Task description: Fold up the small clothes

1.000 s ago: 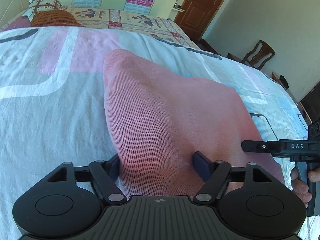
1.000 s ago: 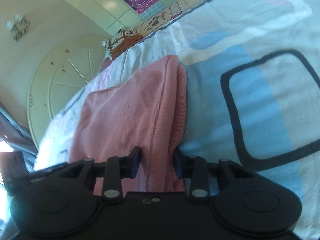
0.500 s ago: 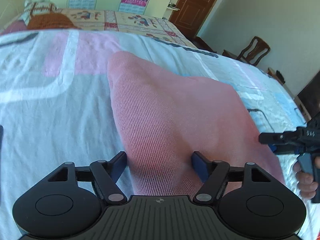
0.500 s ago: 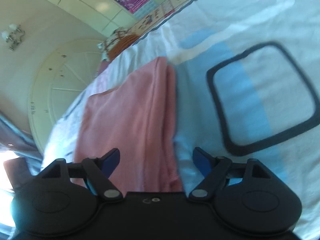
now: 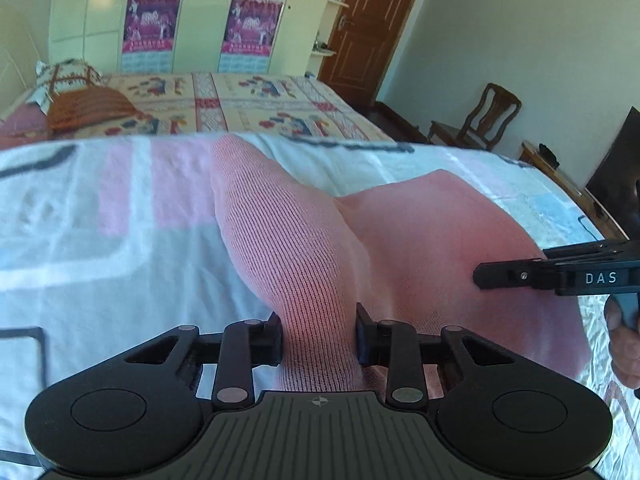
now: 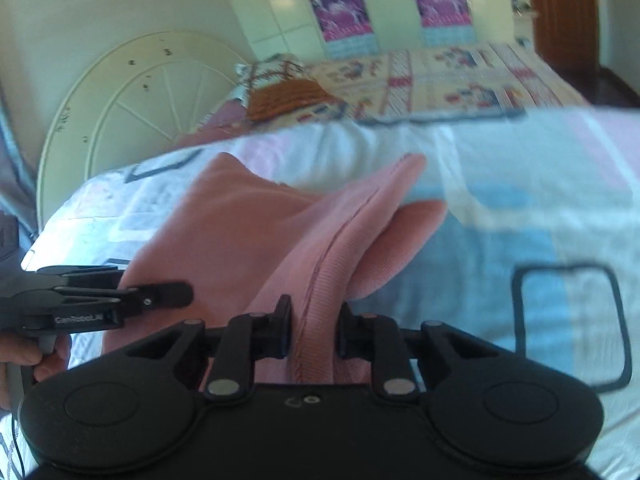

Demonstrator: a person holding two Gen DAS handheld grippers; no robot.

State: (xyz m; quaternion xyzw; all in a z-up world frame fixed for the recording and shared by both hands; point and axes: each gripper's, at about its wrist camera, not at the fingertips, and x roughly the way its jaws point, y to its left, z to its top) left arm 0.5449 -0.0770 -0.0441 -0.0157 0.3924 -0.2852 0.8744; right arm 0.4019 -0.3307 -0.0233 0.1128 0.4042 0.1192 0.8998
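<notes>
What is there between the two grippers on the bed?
Only the pink garment spans between the left gripper and the right gripper; both jaws are closing on its near edge. The left wrist view shows this.

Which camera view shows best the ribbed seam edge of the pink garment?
The right wrist view. There the ribbed seam edge of the pink garment runs up from between the closing jaws of the right gripper. The left wrist view shows only plain knit bunched in the left gripper; no seam is visible.
</notes>
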